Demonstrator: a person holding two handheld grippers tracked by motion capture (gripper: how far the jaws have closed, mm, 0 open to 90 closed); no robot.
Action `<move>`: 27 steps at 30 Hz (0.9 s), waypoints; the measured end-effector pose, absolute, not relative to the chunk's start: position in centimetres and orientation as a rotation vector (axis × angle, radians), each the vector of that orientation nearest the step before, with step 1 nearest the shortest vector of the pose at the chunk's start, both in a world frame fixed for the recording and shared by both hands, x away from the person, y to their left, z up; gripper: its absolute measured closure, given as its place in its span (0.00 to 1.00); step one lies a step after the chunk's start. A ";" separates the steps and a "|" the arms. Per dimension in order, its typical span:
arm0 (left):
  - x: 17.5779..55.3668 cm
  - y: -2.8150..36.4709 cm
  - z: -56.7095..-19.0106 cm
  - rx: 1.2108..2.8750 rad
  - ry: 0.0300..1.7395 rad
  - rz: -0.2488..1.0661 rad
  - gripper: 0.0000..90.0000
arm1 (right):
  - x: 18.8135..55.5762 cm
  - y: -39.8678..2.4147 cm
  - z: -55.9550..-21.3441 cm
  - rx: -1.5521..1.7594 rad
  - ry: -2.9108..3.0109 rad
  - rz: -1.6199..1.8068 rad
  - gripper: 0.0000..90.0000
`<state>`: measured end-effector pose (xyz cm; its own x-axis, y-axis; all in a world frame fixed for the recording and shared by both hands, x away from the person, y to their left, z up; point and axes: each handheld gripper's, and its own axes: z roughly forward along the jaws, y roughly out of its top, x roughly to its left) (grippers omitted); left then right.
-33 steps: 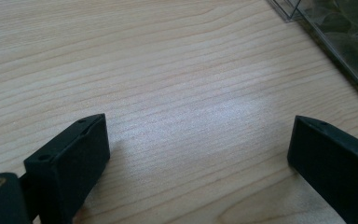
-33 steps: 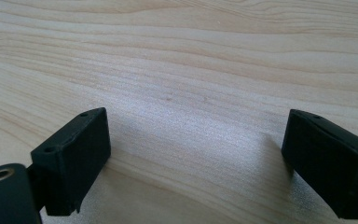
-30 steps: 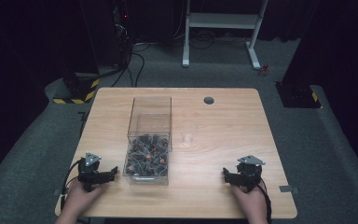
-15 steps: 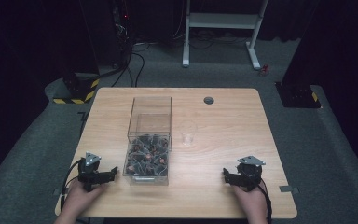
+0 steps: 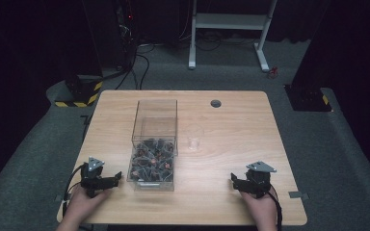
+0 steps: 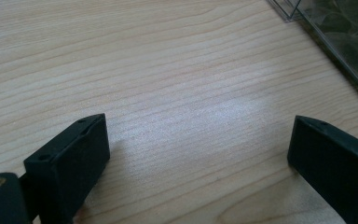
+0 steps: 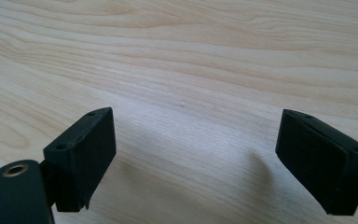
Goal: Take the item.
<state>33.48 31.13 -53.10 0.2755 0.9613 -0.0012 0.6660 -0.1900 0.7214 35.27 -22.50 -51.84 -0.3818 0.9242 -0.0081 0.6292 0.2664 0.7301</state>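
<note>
While both hands rest at the near edge of the wooden table (image 5: 231, 120), the left gripper (image 5: 107, 181) sits just beside the clear box (image 5: 155, 144) of small dark pieces, jaws spread wide over bare wood. The right gripper (image 5: 236, 181) lies well apart from the box, jaws equally wide and empty; a clear cup (image 5: 193, 137) stands just right of the box

Each hand holds a hand-held gripper low at the near edge, the left hand-held gripper (image 5: 117, 177) at the near left and the right hand-held gripper (image 5: 232, 179) at the near right, both with jaws wide apart.
</note>
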 end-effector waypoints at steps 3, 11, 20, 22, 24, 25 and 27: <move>33.5 31.1 -53.1 1.937 1.460 0.621 0.06 | 35.0 -21.9 -51.2 1.373 2.099 0.950 0.14; 33.5 31.1 -53.1 1.937 1.460 0.621 0.06 | 34.3 -21.1 -49.9 1.315 2.120 1.007 0.14; 33.5 31.1 -53.1 1.936 1.461 0.620 0.06 | 34.2 -20.4 -48.2 1.279 2.108 1.063 0.15; 33.5 31.2 -53.1 1.936 1.459 0.621 0.06 | 34.1 -20.1 -47.8 1.264 2.110 1.069 0.16; 33.5 31.2 -53.1 1.932 1.460 0.618 0.06 | 34.1 -19.6 -47.7 1.256 2.110 1.071 0.16; 33.5 31.2 -53.1 1.928 1.461 0.614 0.06 | 34.1 -19.6 -47.7 1.256 2.110 1.071 0.16; 33.5 31.2 -53.1 1.925 1.464 0.615 0.06 | 34.2 -19.2 -47.6 1.238 2.119 1.077 0.16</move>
